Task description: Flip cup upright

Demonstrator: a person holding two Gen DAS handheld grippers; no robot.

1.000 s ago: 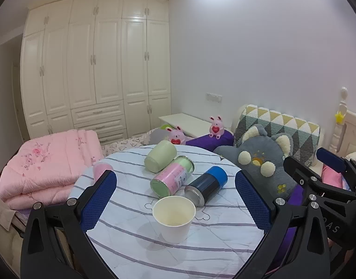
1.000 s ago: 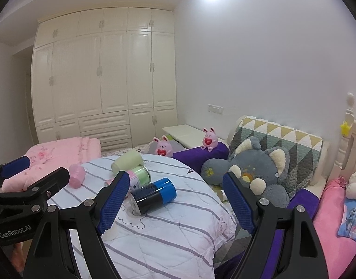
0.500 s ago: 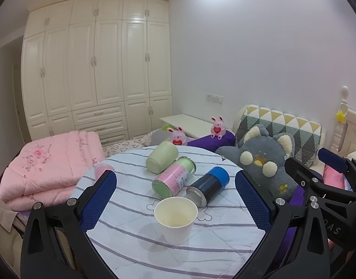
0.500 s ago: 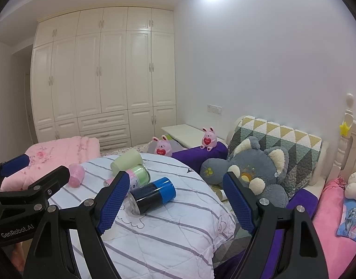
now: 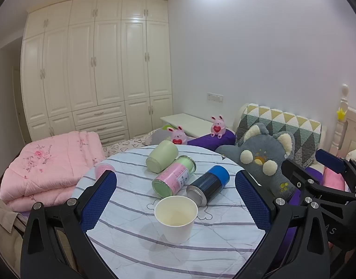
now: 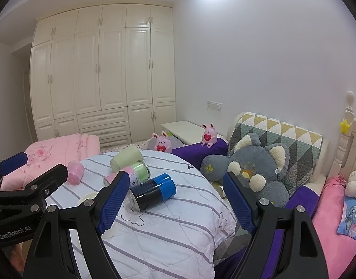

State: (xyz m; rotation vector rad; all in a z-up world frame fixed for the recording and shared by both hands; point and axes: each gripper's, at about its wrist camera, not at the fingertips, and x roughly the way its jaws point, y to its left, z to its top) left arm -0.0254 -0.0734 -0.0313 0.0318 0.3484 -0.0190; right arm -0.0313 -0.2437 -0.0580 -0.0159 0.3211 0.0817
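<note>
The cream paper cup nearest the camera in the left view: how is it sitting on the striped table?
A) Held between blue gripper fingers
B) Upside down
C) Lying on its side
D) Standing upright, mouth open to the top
D. The cream paper cup stands on its base with its open mouth facing up, untouched, while the green cup behind it lies on its side.

"GenRobot.AI" stands in pale letters on the black body of the left tool (image 6: 9,171), seen from the right wrist; the left wrist view shows only "AS" on the right tool (image 5: 327,162); the pink can's (image 5: 174,177) label print is too small to read
</note>
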